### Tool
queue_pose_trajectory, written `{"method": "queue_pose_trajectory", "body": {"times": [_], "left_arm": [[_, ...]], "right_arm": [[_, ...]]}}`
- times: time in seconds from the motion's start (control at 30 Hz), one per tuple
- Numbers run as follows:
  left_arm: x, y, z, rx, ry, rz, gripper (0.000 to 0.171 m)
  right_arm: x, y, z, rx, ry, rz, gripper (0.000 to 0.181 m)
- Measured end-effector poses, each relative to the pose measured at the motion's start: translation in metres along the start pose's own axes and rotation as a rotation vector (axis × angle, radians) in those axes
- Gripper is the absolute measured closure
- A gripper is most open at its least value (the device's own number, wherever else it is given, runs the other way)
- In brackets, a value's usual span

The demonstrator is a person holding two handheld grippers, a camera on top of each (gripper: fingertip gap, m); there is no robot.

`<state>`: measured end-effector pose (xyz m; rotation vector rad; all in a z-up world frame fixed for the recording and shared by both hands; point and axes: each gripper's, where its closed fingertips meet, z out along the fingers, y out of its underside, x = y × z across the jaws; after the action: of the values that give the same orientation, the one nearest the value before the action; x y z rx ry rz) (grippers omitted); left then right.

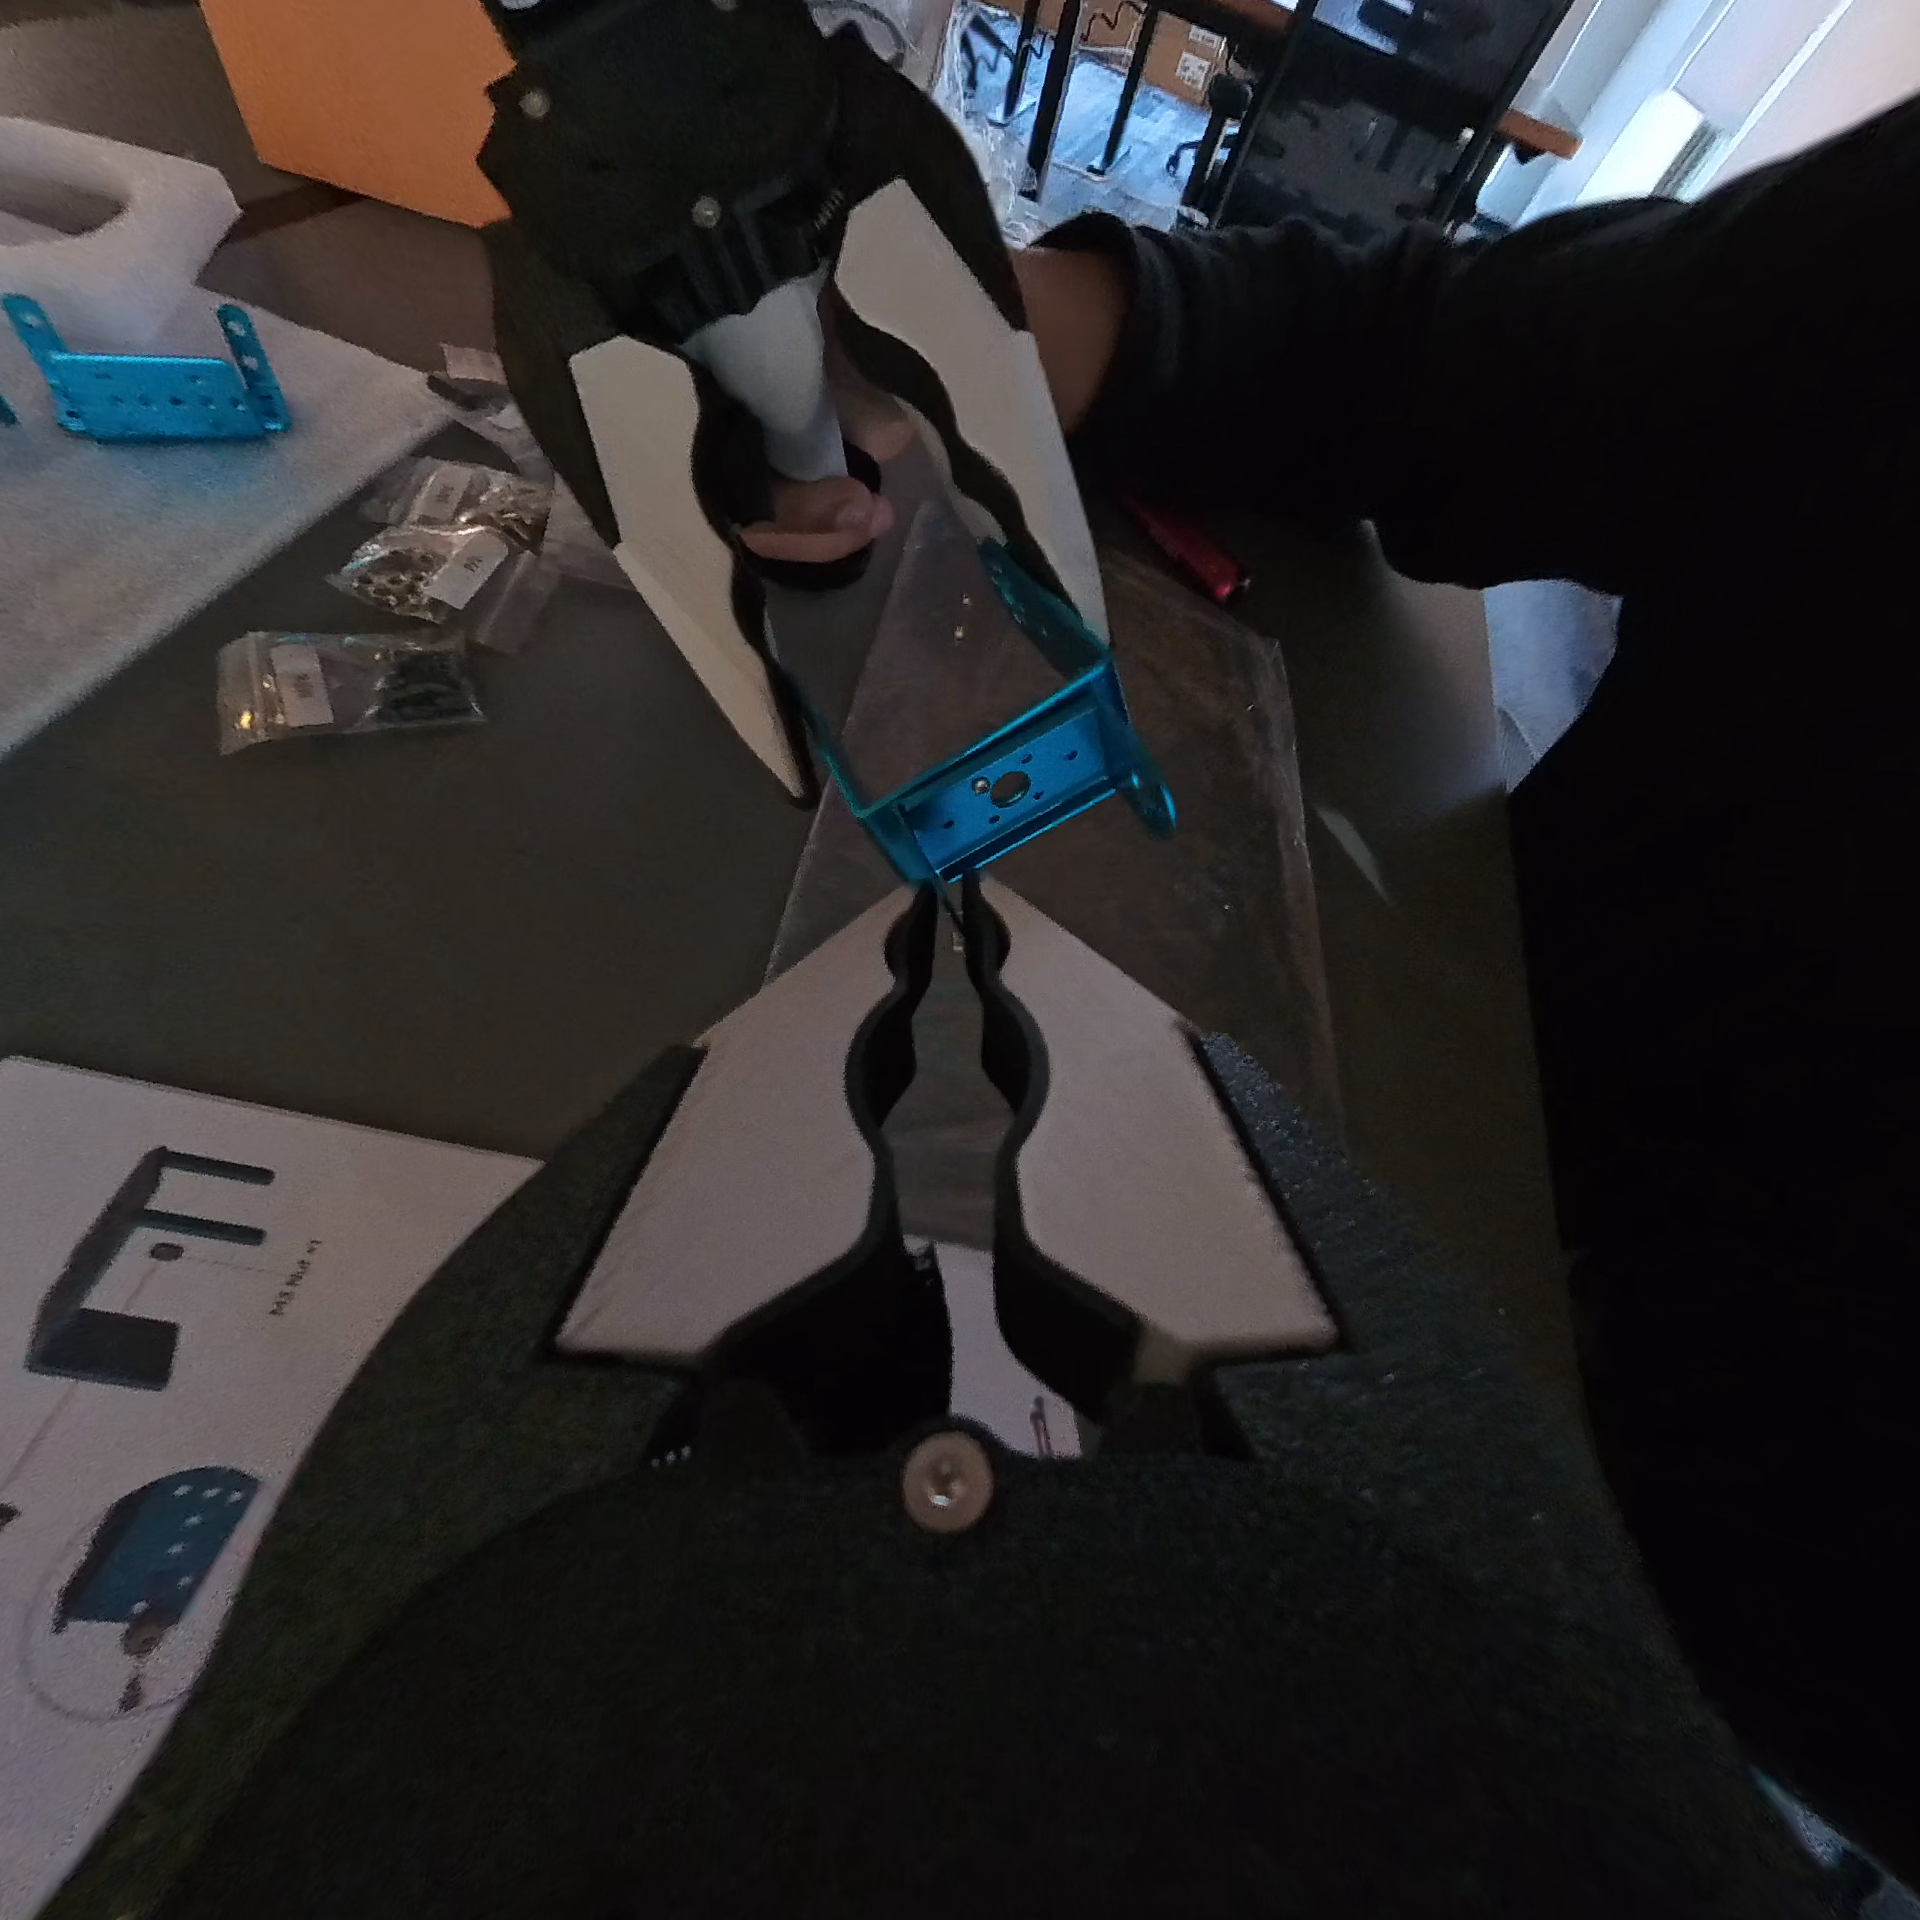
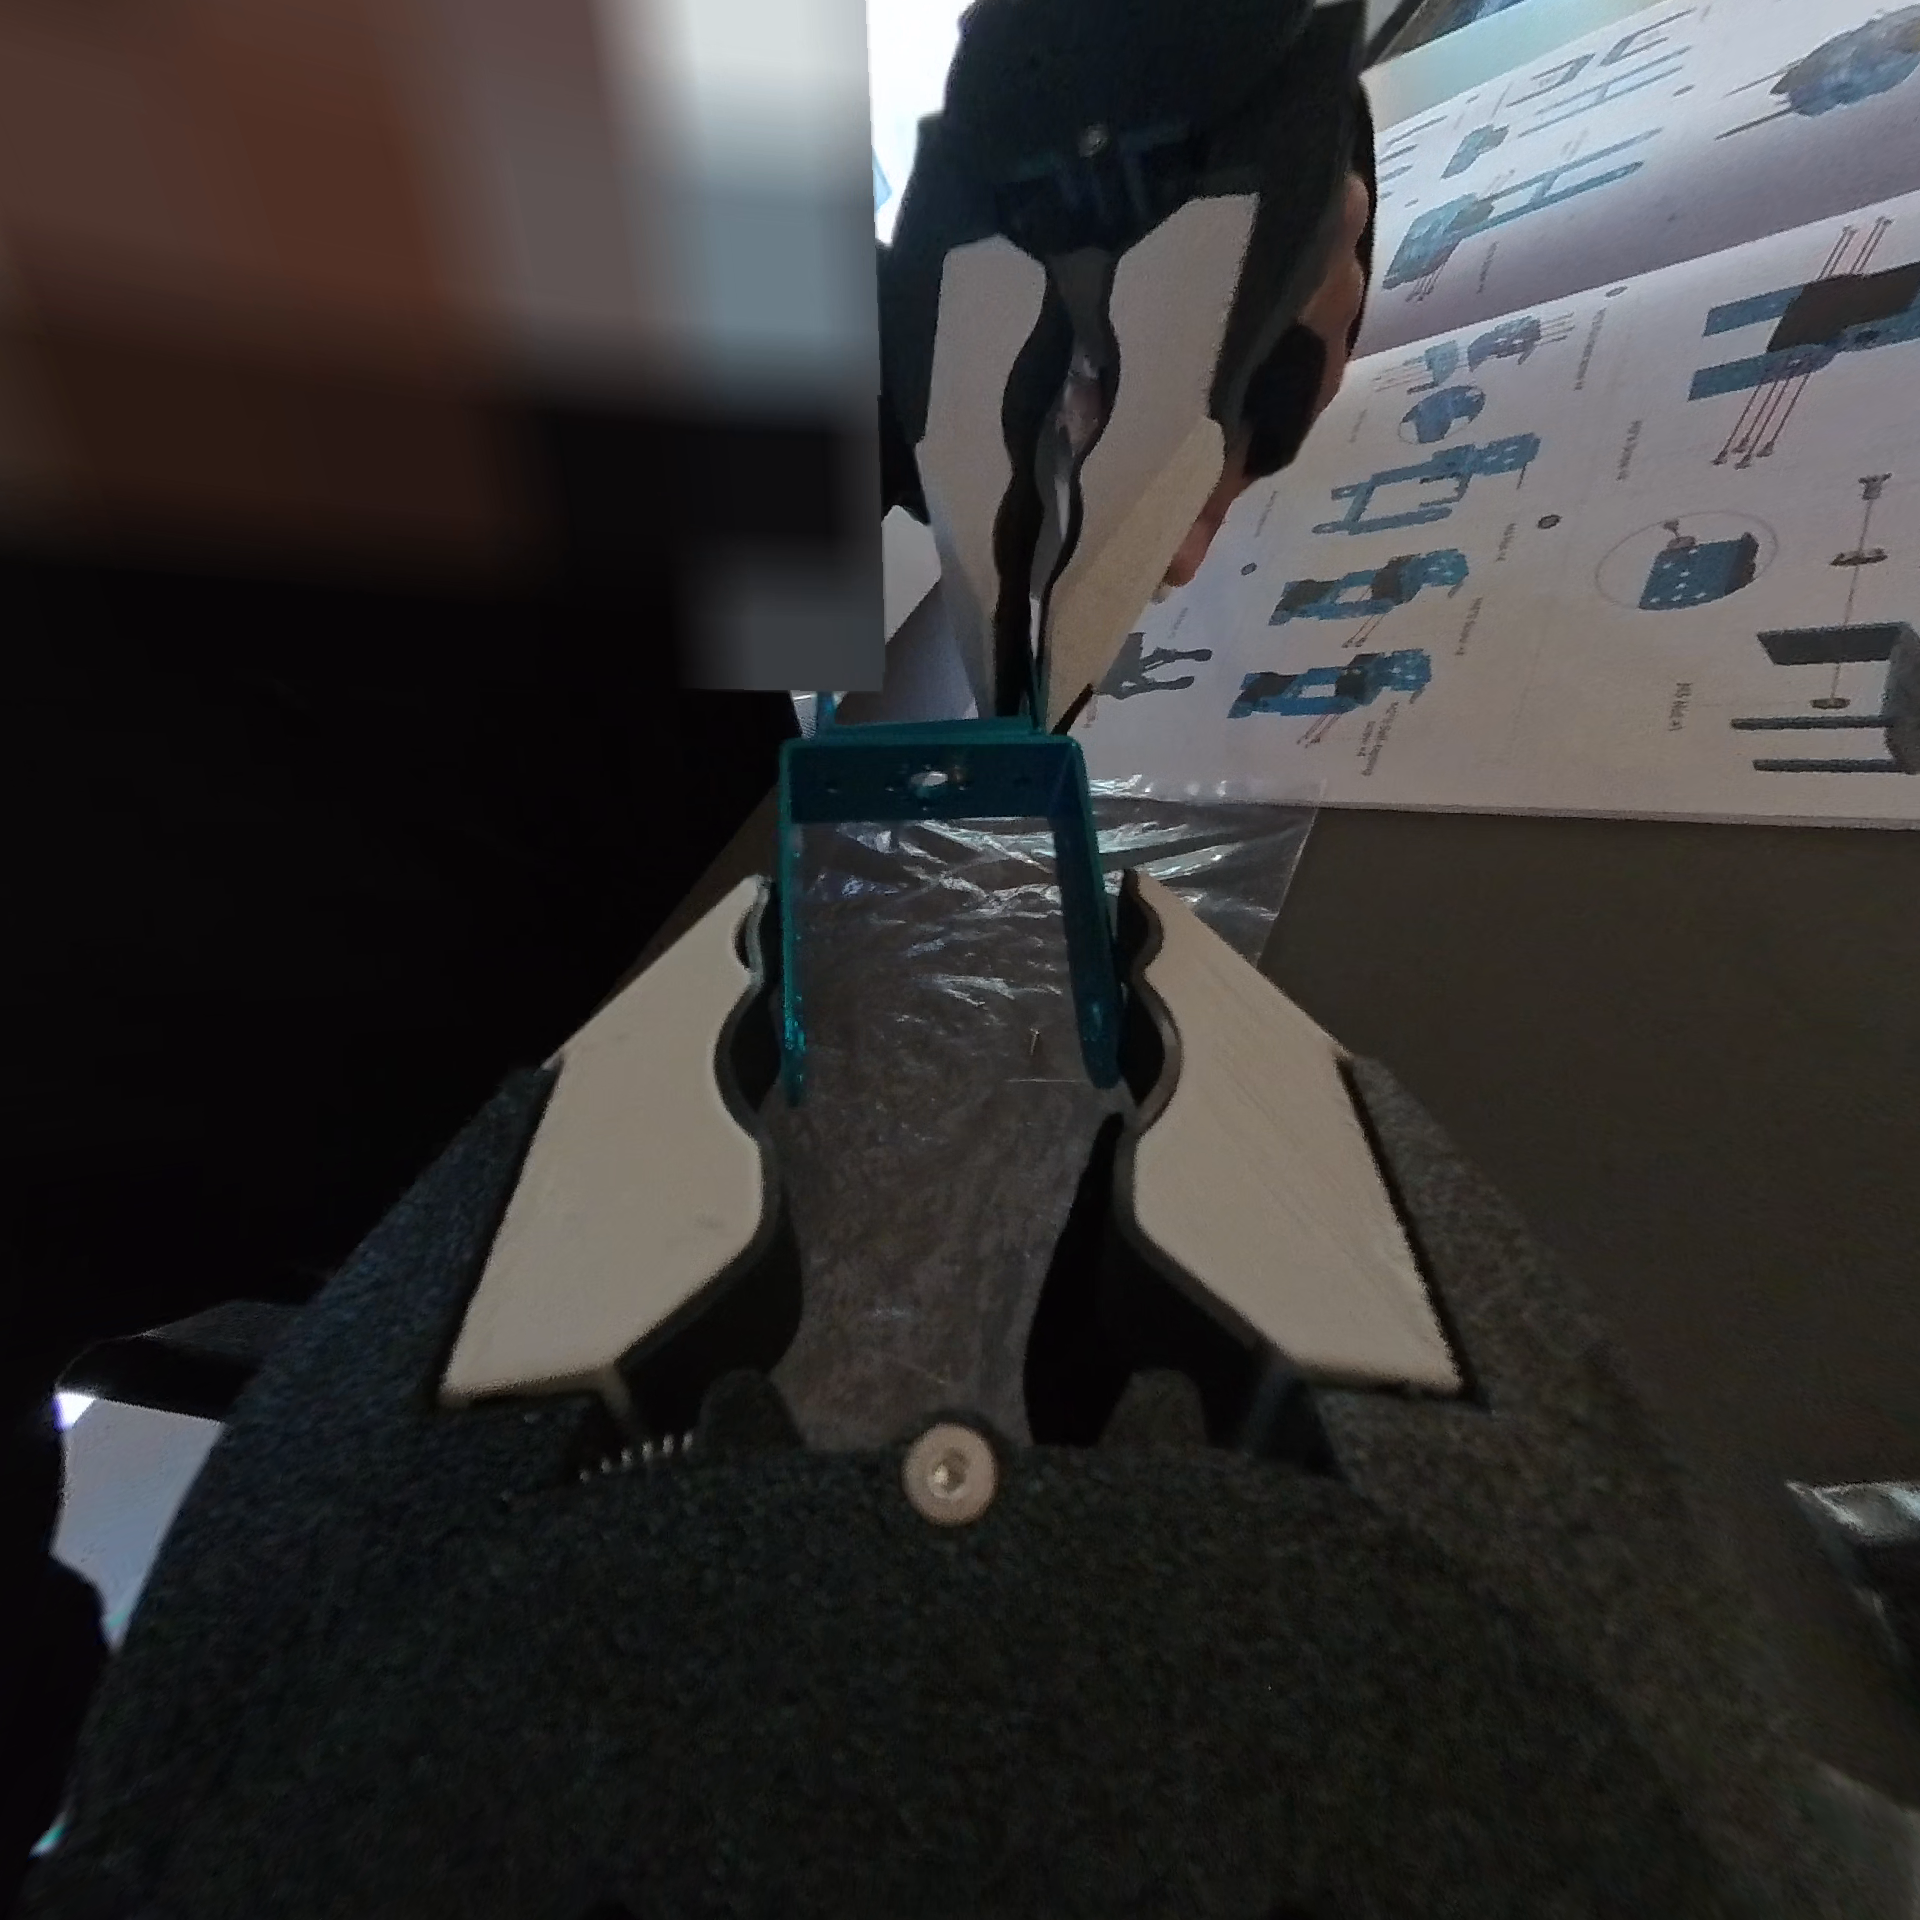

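A blue metal U-shaped bracket [image 1: 997, 795] is held in the air between both grippers. My left gripper [image 1: 945, 899] is shut on the edge of the bracket's base plate, with only a thin gap between its fingers. My right gripper [image 1: 951, 712] comes in from the far side and clamps the bracket's two side arms from outside. In the right wrist view the bracket [image 2: 1081, 914] sits between my right gripper's [image 2: 948, 904] fingers. There the left gripper [image 2: 1023, 696] pinches the top edge of the base plate from above.
A clear plastic bag [image 1: 1195, 779] lies on the dark table under the bracket. A printed assembly sheet [image 1: 156, 1299] is at the near left and also shows in the right wrist view [image 2: 1558, 520]. Another blue bracket [image 1: 166, 384], several small hardware bags [image 1: 343, 691] and an orange box [image 1: 353, 94] are at the far left. My left and right fingertips are right by each other.
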<state>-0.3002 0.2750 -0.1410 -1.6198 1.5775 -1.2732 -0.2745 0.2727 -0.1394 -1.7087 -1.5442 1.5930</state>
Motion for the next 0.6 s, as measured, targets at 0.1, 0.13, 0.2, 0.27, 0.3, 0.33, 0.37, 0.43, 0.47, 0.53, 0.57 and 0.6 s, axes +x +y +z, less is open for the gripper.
{"method": "queue_pose_trajectory", "body": {"times": [0.1,0.13,0.2,0.27,0.3,0.33,0.37,0.43,0.47,0.53,0.57,0.6], "left_arm": [[-0.001,-0.002,-0.001,0.015,0.018,-0.045,0.168],[-0.001,-0.003,-0.002,0.026,0.021,-0.056,0.168],[-0.001,-0.006,-0.004,0.035,0.028,-0.074,0.167],[-0.001,-0.006,-0.005,0.037,0.029,-0.080,0.168],[-0.001,-0.007,-0.005,0.042,0.036,-0.090,0.168],[-0.001,-0.008,-0.006,0.048,0.042,-0.096,0.168],[-0.001,-0.008,-0.006,0.049,0.041,-0.089,0.167],[-0.001,-0.010,-0.006,0.056,0.029,-0.057,0.167],[-0.001,-0.011,-0.007,0.062,0.016,-0.028,0.165],[-0.004,-0.021,-0.015,0.104,-0.037,0.051,0.144],[-0.005,-0.026,-0.020,0.124,-0.068,0.097,0.129],[-0.008,-0.032,-0.026,0.144,-0.110,0.156,0.122]], "right_arm": [[0.001,-0.004,-0.001,0.005,0.044,-0.042,0.117],[0.000,-0.007,-0.002,0.019,0.039,-0.041,0.117],[-0.001,-0.010,-0.003,0.037,0.030,-0.035,0.117],[-0.001,-0.009,-0.002,0.020,0.054,-0.065,0.117],[-0.001,-0.011,-0.003,0.026,0.057,-0.064,0.117],[-0.002,-0.013,-0.004,0.040,0.049,-0.047,0.118],[-0.002,-0.015,-0.004,0.051,0.035,-0.018,0.118],[-0.003,-0.019,-0.007,0.085,-0.014,0.062,0.117],[-0.003,-0.022,-0.008,0.106,-0.045,0.115,0.117],[-0.001,-0.025,-0.014,0.143,-0.088,0.195,0.118],[-0.001,-0.028,-0.019,0.176,-0.107,0.219,0.118],[-0.002,-0.032,-0.023,0.207,-0.136,0.252,0.119]]}}
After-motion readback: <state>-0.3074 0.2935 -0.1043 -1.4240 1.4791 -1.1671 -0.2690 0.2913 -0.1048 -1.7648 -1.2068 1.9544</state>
